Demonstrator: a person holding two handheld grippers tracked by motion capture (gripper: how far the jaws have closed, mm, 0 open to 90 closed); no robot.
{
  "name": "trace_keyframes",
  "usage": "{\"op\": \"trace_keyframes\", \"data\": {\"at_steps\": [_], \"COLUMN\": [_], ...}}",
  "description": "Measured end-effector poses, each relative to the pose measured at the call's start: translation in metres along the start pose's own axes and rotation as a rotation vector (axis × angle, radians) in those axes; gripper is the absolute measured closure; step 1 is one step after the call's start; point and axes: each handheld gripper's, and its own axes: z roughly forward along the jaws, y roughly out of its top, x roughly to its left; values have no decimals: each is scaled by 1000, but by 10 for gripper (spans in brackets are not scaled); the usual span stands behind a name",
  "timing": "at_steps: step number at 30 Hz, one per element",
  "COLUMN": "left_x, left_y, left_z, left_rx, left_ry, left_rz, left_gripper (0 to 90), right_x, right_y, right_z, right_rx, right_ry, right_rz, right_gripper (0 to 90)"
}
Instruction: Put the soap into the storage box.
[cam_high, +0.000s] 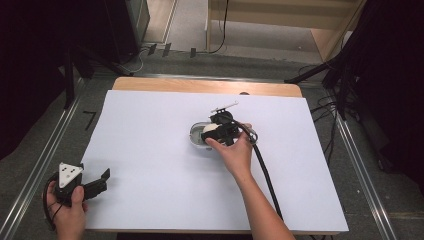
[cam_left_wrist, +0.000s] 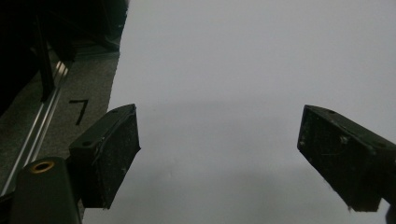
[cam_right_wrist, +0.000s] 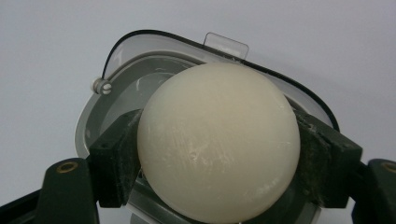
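A cream-white ball (cam_right_wrist: 218, 154) sits between the black pads of my right gripper (cam_right_wrist: 219, 135), which is shut on it from both sides. Directly under the ball is an oval grey dish (cam_right_wrist: 116, 88) with a clear rim and a small tab at its far side. Seen from the high view, the right gripper (cam_high: 218, 131) holds the ball (cam_high: 209, 129) over the dish (cam_high: 195, 139) near the middle of the table. My left gripper (cam_high: 102, 181) rests at the table's front left corner. Its jaws stand wide apart in the left gripper view, and the left gripper (cam_left_wrist: 219, 140) has only white surface between them.
A white sheet (cam_high: 150, 150) covers the wooden table (cam_high: 200, 85). A thick black cable (cam_high: 265, 175) trails from the right gripper toward the front edge. Metal rails (cam_high: 47, 150) and dark stands flank the table, with grey floor beyond.
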Motion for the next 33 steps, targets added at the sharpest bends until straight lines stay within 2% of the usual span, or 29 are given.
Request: {"op": "trace_keyframes", "data": {"at_steps": [6,11,16,22,33], "left_x": [0,0,0,0,-1], "left_y": [0,0,0,0,0], "left_z": [0,0,0,0,0], "left_rx": [0,0,0,1,2], "left_ry": [2,1,0,3,6], "left_rz": [3,0,0,4,6], "left_gripper": [136,136,136,136,136], "right_x": [0,0,-1,-3,-5], "right_y": [-1,-1,-2,-4,-8], "right_z": [-1,-9,-14,-20,-30], "right_rx": [3,-28,-27,-50,-75], "right_ry": [0,2,-5,13,18], "right_rz": [1,8,5,22,18], "right_gripper": [244,237,238,260,260]}}
